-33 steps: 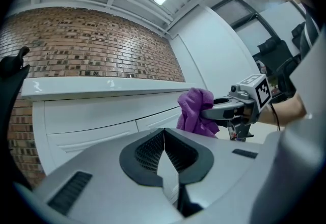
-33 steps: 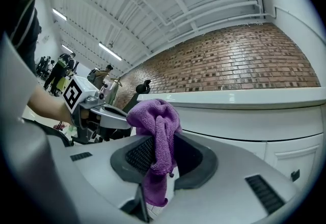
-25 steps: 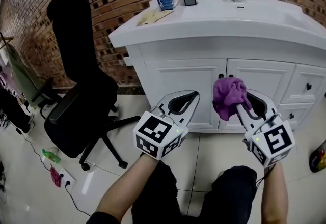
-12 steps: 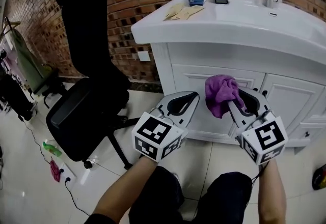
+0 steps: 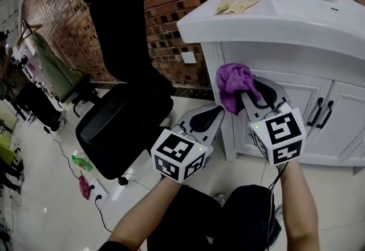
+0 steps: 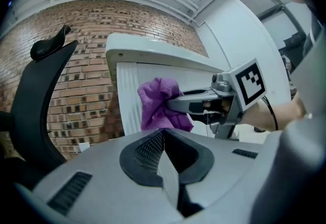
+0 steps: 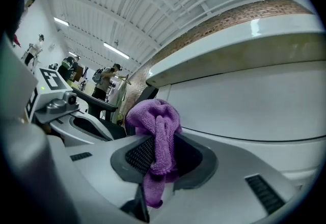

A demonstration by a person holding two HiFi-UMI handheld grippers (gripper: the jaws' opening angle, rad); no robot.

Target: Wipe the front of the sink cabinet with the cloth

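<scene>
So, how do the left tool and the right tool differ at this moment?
The right tool is shut on the purple cloth; the left tool is shut on nothing. The right tool is up at the front of the white cabinet, near its corner; the left tool sits lower, beside the right one. Both are grey, carry a marker cube and point forward.

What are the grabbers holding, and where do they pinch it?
The right gripper pinches the purple cloth by a bunched fold, its bulk past the tips. The left gripper is shut, empty.
</scene>
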